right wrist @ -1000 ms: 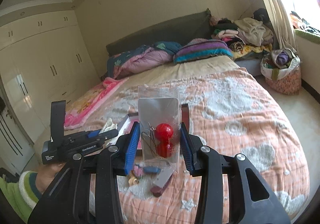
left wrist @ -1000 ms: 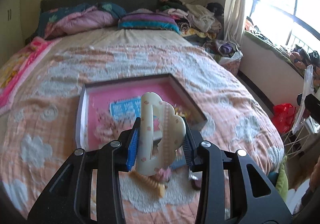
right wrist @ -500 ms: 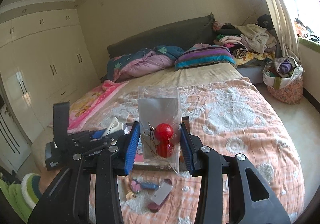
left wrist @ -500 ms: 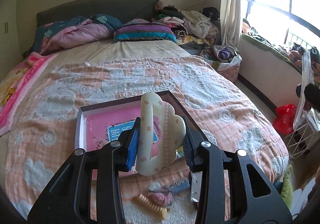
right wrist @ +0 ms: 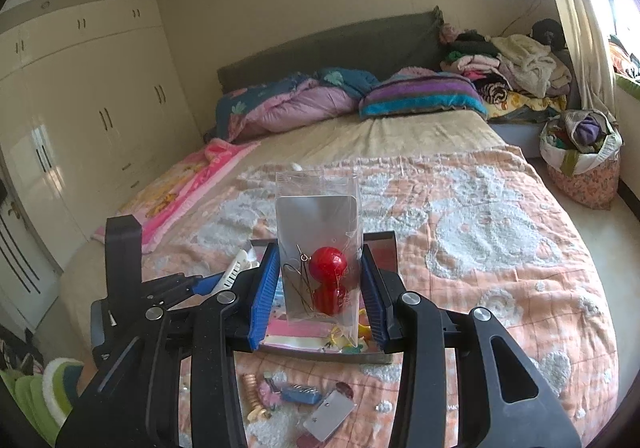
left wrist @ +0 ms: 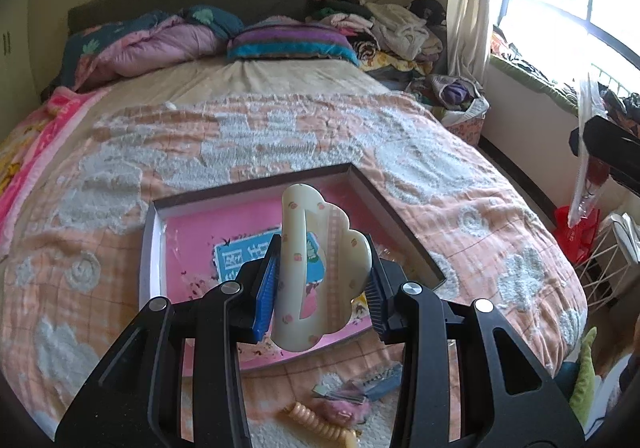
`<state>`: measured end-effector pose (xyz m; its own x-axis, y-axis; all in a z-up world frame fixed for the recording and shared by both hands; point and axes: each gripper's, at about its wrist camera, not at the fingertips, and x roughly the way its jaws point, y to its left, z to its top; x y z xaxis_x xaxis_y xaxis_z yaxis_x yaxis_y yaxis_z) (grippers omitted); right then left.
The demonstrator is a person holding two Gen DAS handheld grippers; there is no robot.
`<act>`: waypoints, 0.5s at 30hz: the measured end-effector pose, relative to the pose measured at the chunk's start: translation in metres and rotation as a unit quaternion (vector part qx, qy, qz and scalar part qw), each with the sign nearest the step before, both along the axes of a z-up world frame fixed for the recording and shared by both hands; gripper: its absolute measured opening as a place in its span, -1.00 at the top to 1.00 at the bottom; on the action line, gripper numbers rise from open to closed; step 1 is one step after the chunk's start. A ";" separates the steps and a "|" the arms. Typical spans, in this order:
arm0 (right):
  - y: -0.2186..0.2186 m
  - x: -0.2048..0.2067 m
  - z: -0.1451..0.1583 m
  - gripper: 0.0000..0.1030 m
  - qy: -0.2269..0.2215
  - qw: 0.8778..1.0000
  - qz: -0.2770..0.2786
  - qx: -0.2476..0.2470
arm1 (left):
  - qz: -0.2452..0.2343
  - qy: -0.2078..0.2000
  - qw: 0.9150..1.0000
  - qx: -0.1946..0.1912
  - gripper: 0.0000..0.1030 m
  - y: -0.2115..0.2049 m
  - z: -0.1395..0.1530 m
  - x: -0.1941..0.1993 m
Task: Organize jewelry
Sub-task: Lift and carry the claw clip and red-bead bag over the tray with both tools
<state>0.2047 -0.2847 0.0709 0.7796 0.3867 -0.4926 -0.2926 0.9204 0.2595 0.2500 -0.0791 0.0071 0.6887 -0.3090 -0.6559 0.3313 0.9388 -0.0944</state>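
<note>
Transfer step: left hand-held gripper (left wrist: 322, 280) clamps the cream floral plastic hair claw (left wrist: 320, 272); right hand-held gripper (right wrist: 318, 294) clamps the clear packet of red bead earrings (right wrist: 318, 248). Next: lower both into the shallow pink-lined tray (left wrist: 192, 236).

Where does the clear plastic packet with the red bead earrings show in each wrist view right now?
Left wrist: the clear plastic packet with red bead earrings hangs at the far right edge, seen edge-on.
Right wrist: centre frame, clamped upright in the right gripper.
Shared landmark: the dark-rimmed, pink-lined shallow box on the bed.
</note>
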 end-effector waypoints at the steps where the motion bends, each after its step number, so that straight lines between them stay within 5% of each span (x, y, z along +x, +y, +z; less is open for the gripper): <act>1: 0.002 0.004 -0.004 0.26 0.004 1.000 0.000 -0.003 | -0.001 0.004 1.000 0.001 0.42 0.001 -0.004 0.002; 15: 0.020 0.049 -0.074 0.26 0.059 0.998 -0.007 -0.030 | -0.022 0.052 0.998 0.021 0.42 -0.004 -0.055 0.021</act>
